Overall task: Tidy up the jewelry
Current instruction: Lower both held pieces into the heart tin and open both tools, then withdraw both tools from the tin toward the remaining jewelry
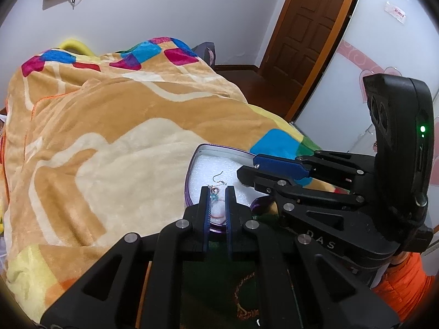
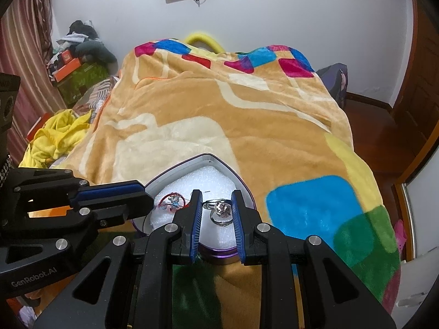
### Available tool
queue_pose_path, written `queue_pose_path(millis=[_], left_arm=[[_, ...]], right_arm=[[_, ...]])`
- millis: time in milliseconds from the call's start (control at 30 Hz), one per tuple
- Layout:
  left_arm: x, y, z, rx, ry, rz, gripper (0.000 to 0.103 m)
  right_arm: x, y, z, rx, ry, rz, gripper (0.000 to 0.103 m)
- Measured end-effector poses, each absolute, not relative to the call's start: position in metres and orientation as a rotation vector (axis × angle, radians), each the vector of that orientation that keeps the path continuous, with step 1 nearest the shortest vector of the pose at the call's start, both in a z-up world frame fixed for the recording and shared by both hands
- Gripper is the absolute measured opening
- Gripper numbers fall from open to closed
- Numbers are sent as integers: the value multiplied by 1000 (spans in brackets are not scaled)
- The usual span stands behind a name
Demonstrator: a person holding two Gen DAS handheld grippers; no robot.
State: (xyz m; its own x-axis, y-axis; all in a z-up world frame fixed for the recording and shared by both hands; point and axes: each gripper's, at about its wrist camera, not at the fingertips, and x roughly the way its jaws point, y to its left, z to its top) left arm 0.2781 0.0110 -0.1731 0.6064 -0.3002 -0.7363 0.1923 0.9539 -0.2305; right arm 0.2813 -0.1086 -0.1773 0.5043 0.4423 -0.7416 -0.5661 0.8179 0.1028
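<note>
Left tongs (image 1: pixel 216 192): narrow gap, straddling an earring (image 1: pixel 216 189) low centre of your view; whether it's pinched, you cannot tell.
Right tongs (image 2: pixel 216 196): set wider, around a silver ring (image 2: pixel 221 208), pads not touching it.
Tin (image 2: pixel 175 168): heart-shaped, foam-lined, on the bed's blanket (image 2: pixel 219 115), lower centre.
Risk: soft bedding could tip the tin if you press down; the earring's hook may snag the foam.
Count: one tin, one ring, earrings one or two, two tongs.

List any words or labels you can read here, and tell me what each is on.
"DAS": on the black body of the right gripper, seen from the left wrist camera.
"GenRobot.AI": on the black body of the left gripper, seen from the right wrist camera.
Wall sticker: red print, too blurred to read.
</note>
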Motion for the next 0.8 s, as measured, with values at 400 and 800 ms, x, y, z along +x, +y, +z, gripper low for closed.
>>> queue_pose_path(millis=[400, 800], left_arm=[[256, 16, -143, -119, 827, -259, 18], [221, 19, -118, -103, 794, -237, 32]], right_arm=[[263, -115, -152, -165, 809, 599, 31], [227, -127, -125, -163, 737, 573, 36]])
